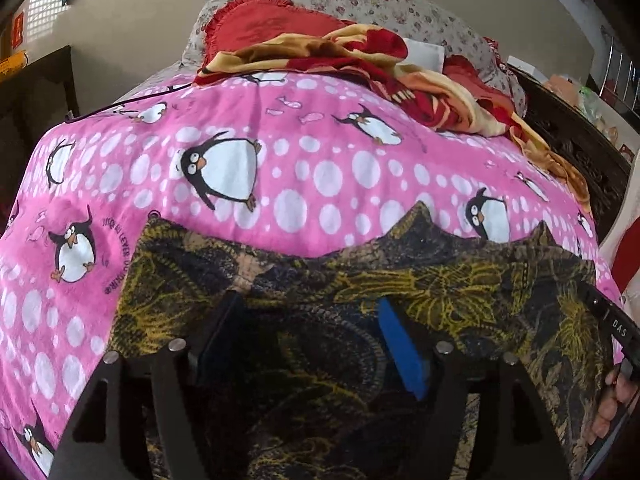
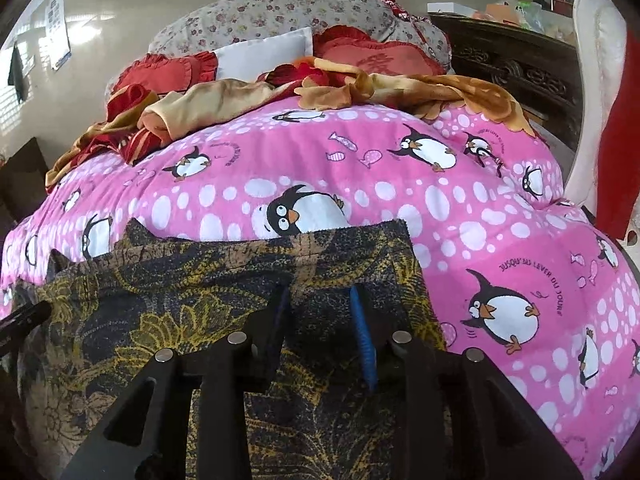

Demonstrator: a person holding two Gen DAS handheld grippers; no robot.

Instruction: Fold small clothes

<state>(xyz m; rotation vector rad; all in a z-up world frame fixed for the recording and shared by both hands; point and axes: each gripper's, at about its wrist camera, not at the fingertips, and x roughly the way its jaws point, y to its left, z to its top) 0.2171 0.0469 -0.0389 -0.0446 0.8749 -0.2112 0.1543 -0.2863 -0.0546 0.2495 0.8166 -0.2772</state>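
Tools [image 1: 308,316] [image 2: 320,300] over crosswise patterned garment [image 1: 360,280]

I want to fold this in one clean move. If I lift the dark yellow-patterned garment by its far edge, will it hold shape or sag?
It will probably sag. The garment lies thin, with a wavy, peaked far edge, so it looks floppy. It seems light, barely denting the pink blanket. That fuzzy blanket may grip it, so pushing would likely bunch it. Both the left gripper and right gripper are open above it.

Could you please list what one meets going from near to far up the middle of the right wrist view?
Right tongs → dark yellow-patterned garment → pink penguin bedcover → crumpled red and tan blanket → white pillow → floral pillow.
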